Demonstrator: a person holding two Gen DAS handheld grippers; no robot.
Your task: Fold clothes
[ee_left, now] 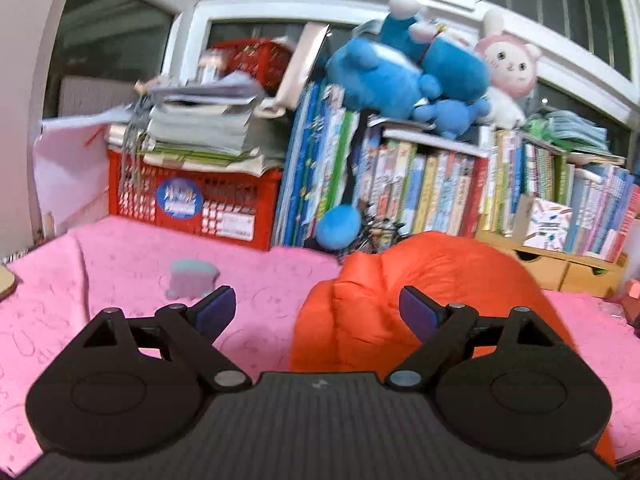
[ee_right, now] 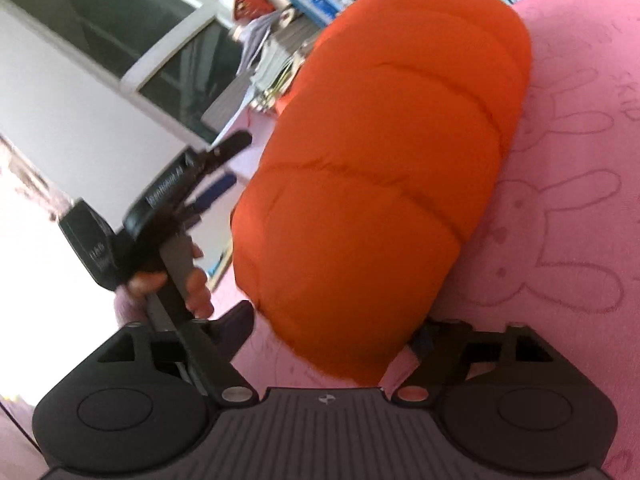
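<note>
Clutter is crowding your far edge: red crate [ee_left: 192,200], book row [ee_left: 440,188], blue plush toys [ee_left: 400,72]. Orange puffer jacket [ee_right: 380,168] is lying bunched on pink blanket [ee_left: 120,264]. Your left gripper [ee_left: 318,312] is hovering spread, pinching nothing. Your right gripper [ee_right: 332,332] is straddling jacket's near end, jaws apart.

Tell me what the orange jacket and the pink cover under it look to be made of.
Orange jacket: likely thin nylon or polyester shell over padding; smooth faint sheen, puffy stitched sections.
Pink cover: seemingly soft plush or fleece; matte, fuzzy surface with rabbit outlines pressed into it.
</note>
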